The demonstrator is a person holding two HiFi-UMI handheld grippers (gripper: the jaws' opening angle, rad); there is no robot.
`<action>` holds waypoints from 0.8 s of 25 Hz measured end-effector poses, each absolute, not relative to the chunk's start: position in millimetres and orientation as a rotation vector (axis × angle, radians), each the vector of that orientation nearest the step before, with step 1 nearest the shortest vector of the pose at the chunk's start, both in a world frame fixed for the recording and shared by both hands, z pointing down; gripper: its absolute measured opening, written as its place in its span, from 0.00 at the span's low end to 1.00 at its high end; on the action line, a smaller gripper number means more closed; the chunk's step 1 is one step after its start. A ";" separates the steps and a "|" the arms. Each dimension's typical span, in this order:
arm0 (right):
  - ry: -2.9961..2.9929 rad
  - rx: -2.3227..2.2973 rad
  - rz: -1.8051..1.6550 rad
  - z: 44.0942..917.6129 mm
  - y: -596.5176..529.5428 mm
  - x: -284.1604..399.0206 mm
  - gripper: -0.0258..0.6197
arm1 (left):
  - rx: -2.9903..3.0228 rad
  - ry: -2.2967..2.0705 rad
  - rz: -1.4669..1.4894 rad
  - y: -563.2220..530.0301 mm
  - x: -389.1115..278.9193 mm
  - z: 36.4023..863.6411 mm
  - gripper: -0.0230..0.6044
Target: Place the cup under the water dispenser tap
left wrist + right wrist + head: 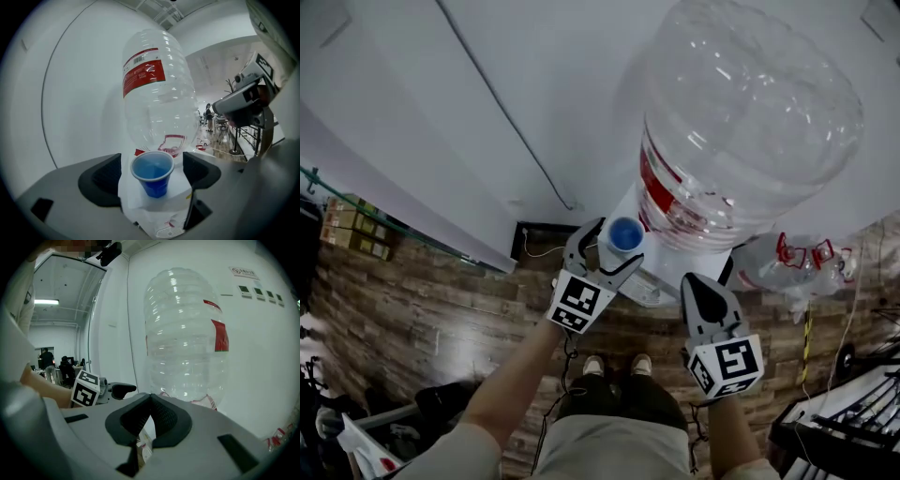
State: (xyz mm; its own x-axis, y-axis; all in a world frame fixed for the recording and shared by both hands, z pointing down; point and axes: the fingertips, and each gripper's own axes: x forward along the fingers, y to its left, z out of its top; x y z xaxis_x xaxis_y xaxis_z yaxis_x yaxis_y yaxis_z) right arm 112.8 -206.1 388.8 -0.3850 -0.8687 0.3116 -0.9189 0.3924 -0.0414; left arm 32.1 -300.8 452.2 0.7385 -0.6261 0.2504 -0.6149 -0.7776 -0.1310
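A blue cup stands upright on a white ledge of the water dispenser, just in front of the big clear bottle with a red label. My left gripper is open, with the cup between its jaws and a small gap on each side. My right gripper hovers to the right of the dispenser with its jaws together and nothing in them. The tap itself is hidden.
A white wall with a thin cable rises behind the dispenser. Crushed clear bottles lie on the wooden floor to the right. A black rack stands at the lower right. The person's feet are below the dispenser.
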 end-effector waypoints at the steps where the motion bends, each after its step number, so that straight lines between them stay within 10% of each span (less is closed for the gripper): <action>1: -2.417 1.573 0.311 392.4 -207.5 113.8 0.05 | -2.893 1.042 -0.432 -302.8 33.1 454.2 0.68; 20: -2.411 1.500 0.373 422.1 -212.8 127.2 0.05 | -2.904 1.114 -0.383 -309.0 34.0 457.4 0.58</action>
